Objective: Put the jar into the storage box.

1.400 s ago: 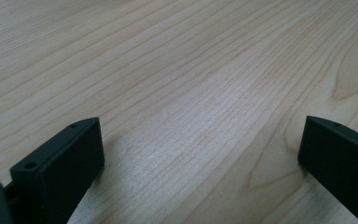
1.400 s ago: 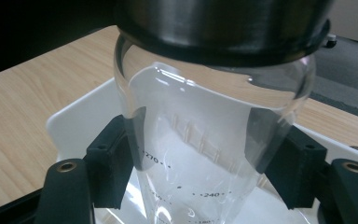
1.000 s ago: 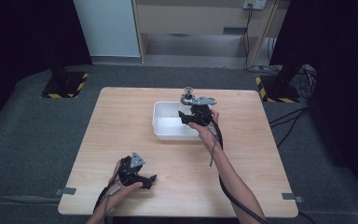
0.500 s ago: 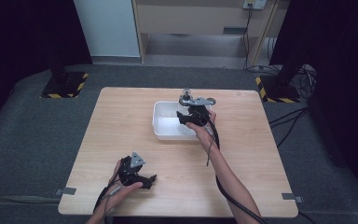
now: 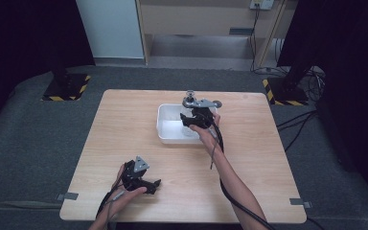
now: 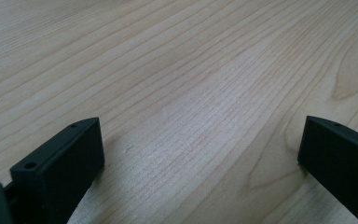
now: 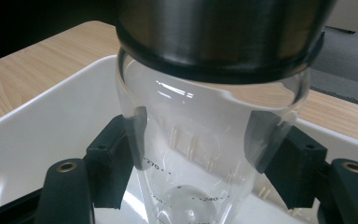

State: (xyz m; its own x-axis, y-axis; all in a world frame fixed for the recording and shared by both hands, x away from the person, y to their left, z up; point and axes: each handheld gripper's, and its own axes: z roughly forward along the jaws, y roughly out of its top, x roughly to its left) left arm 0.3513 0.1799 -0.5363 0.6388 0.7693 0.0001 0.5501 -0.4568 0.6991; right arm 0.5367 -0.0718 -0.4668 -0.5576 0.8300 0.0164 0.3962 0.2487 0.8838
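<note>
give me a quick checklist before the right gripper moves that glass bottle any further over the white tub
1. Grip: right gripper jaws pressed on both sides of the clear glass bottle below its steel cap: ok.
2. Bottle upright in the jaws: ok.
3. Bottle over the white tub: ok.
4. Bottle base clear of the tub floor: cannot tell.
5. Cap seated tight: cannot tell.
6. Left gripper open, near the table front edge, away from the tub: ok.

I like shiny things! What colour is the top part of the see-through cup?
Silvery metal with a dark rim, the cup's top shows best in the right gripper view.
</note>
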